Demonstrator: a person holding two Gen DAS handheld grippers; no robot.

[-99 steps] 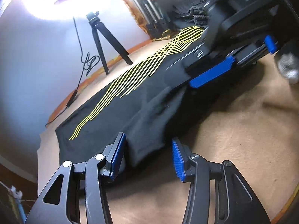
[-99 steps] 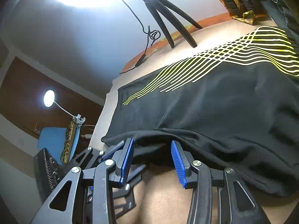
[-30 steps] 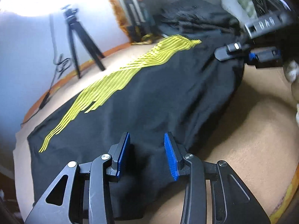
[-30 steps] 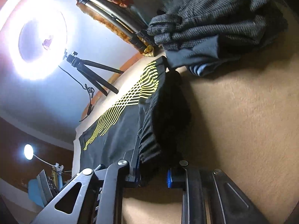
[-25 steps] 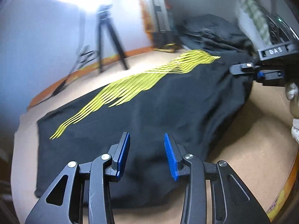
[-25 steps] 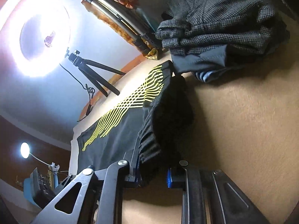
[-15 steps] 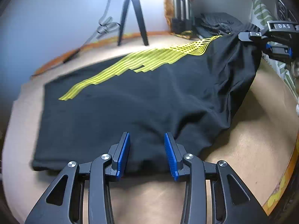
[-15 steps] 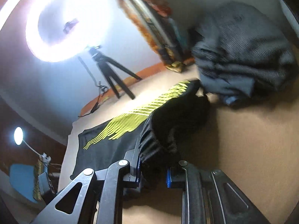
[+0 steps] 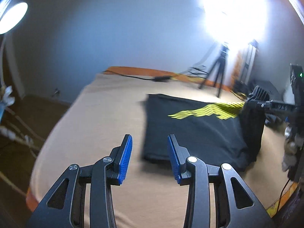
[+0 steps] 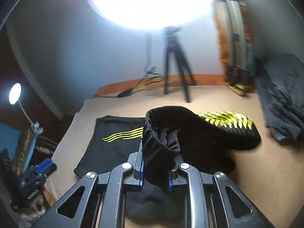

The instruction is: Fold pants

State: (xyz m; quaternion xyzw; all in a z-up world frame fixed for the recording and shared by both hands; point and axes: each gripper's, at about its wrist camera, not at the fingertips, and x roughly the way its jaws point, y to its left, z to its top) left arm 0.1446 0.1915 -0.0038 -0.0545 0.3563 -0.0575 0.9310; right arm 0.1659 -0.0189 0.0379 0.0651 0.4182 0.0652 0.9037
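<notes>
Black pants [image 9: 199,133] with yellow stripes lie on the tan bed [image 9: 95,123]. In the left wrist view my left gripper [image 9: 149,138] is open and holds nothing. It hovers over bare bed just left of the pants' leg end. My right gripper [image 10: 159,161] is shut on the bunched waistband [image 10: 161,138] and holds it up, so the upper part of the pants arches over the flat legs [image 10: 114,148]. The left wrist view shows the right gripper [image 9: 256,102] with the cloth hanging from it. The left gripper [image 10: 39,168] appears low at the left of the right wrist view.
A tripod [image 10: 176,60] with a bright ring light stands on the far side of the bed, with a cable [image 9: 157,78] along that edge. A pile of dark clothes [image 10: 281,98] lies at the right. A desk lamp [image 10: 15,93] glows beyond the bed's left edge.
My left gripper has swung left off the pants to bare bed, still open. My right gripper has lifted the waistband and carried it over the legs. Both views have rolled.
</notes>
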